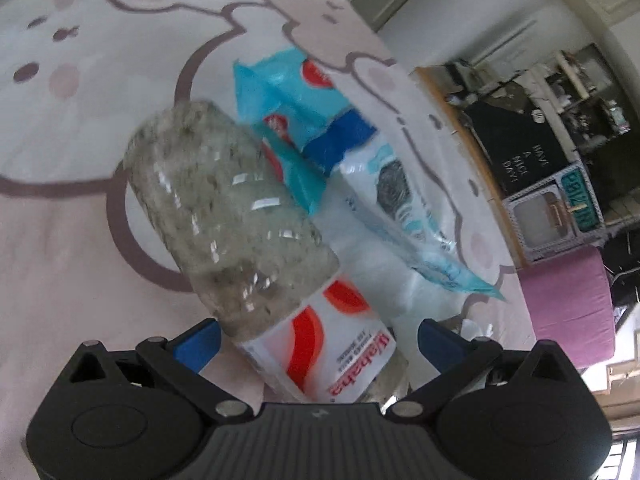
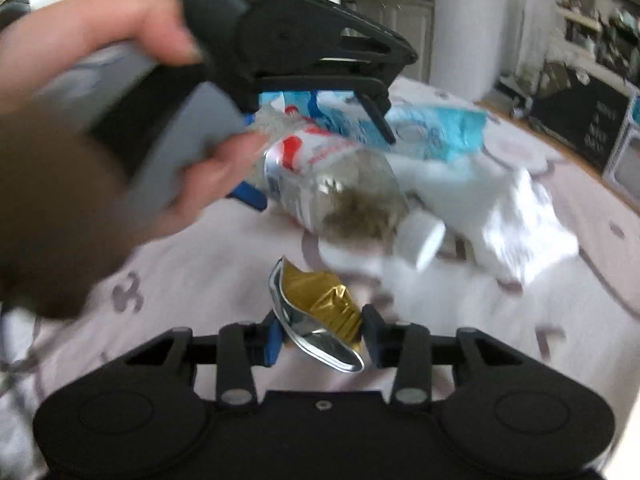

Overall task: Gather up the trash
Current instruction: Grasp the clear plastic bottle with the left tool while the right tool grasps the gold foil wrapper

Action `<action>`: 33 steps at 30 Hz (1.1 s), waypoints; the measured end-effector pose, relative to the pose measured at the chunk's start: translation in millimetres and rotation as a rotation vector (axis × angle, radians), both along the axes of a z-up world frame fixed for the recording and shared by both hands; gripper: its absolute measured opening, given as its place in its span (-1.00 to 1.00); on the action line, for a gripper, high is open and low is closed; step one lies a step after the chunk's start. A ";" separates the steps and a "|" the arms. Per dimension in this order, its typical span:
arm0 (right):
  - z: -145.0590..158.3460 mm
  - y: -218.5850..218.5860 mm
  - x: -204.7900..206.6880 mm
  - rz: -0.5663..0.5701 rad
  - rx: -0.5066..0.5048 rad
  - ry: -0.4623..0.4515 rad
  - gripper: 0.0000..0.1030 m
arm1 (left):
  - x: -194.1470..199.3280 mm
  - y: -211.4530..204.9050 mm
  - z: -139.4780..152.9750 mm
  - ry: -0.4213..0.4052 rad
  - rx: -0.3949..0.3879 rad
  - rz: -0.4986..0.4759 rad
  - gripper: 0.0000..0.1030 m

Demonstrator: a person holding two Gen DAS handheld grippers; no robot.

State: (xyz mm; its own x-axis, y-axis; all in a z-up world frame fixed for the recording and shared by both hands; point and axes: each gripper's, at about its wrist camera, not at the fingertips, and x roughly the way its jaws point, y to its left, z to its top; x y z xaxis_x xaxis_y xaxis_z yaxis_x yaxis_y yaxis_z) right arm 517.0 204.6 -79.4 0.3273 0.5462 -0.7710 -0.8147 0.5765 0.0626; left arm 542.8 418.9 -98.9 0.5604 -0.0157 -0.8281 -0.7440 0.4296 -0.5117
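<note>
Right tongs [image 2: 322, 338] closing around crumpled foil wrapper [image 2: 320, 316]: light, crushable. Left tongs [image 1: 318, 340] open, straddling bottle [image 1: 236, 232]: slick, take label band.

Left gripper [image 1: 318, 344] tilted downward, blue pads spread wide either side of a plastic bottle [image 1: 236, 216]; contact with the pads unclear. The person's left hand [image 2: 120, 120] wraps its grey handle, thumb on top, fingers curled under. Right gripper [image 2: 322, 338] also angled down, jaws partway in, pads pinching a crumpled gold foil wrapper [image 2: 320, 312].
</note>
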 end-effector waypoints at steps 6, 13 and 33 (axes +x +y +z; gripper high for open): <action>9.8 -24.9 -13.1 -0.101 -0.032 0.080 -0.19 | 0.0 -6.4 2.8 0.024 0.047 0.006 0.88; 23.8 -43.7 -13.5 -0.180 -0.043 0.078 -0.19 | -28.1 -2.6 15.7 0.044 0.092 -0.152 0.65; 37.9 -47.4 -59.7 -0.256 0.003 0.051 -0.19 | -161.3 -25.1 39.8 0.095 0.254 -0.820 0.48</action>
State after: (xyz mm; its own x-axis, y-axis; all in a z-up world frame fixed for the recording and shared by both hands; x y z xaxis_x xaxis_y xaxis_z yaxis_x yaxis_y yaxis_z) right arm 457.3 157.3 -41.5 0.4163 0.4527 -0.7885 -0.6377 0.7635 0.1016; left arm 381.6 393.8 -59.1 0.3816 -0.1929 -0.9040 -0.1840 0.9425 -0.2788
